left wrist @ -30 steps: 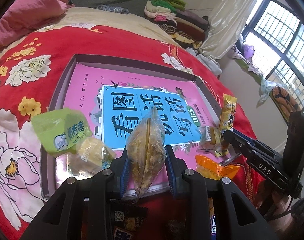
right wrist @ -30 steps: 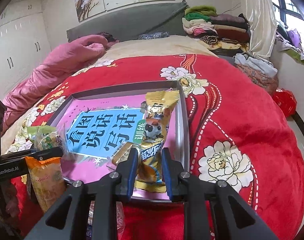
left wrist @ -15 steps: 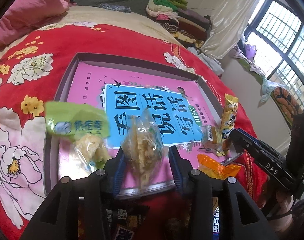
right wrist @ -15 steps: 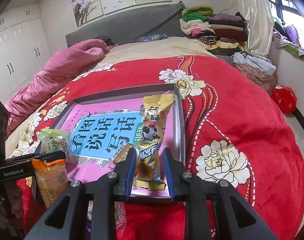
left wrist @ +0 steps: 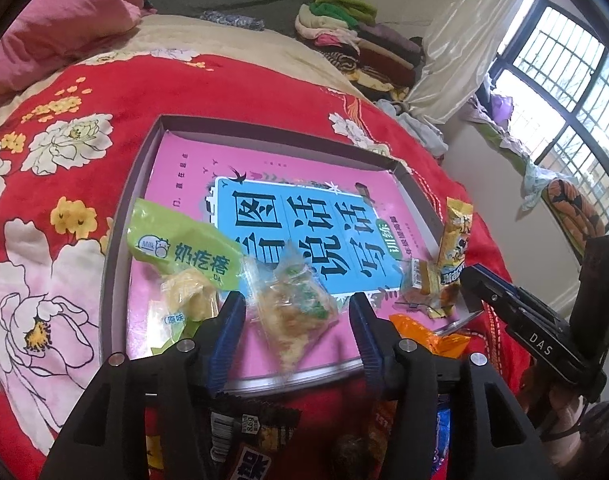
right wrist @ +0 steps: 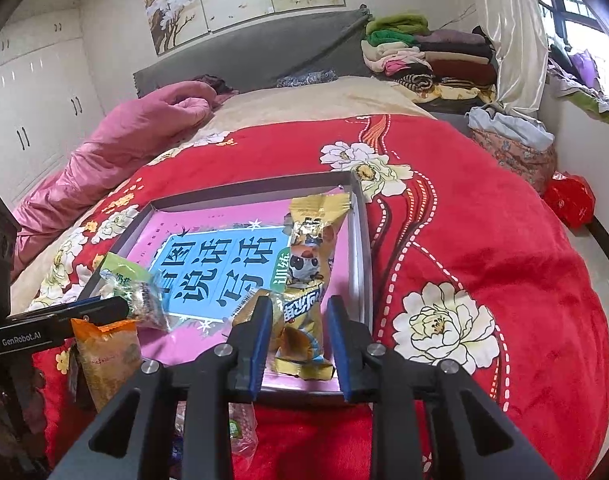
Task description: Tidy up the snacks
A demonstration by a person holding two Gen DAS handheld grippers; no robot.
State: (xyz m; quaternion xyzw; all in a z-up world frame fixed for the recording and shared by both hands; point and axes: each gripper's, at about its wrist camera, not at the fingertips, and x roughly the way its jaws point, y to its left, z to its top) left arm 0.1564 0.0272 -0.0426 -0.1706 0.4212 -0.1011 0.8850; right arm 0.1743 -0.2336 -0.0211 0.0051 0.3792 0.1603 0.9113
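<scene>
The clear snack bag (left wrist: 294,314) lies in the tray (left wrist: 116,216), narrow corner toward me, because my left gripper (left wrist: 296,322) is opening, pads off it. My right gripper (right wrist: 298,330) pinches the yellow snack packet (right wrist: 310,264) upright over the tray's right side, long axis pointing away

Dark packets (left wrist: 260,436) under left gripper (left wrist: 296,312) half hidden (labels unreadable).
</scene>
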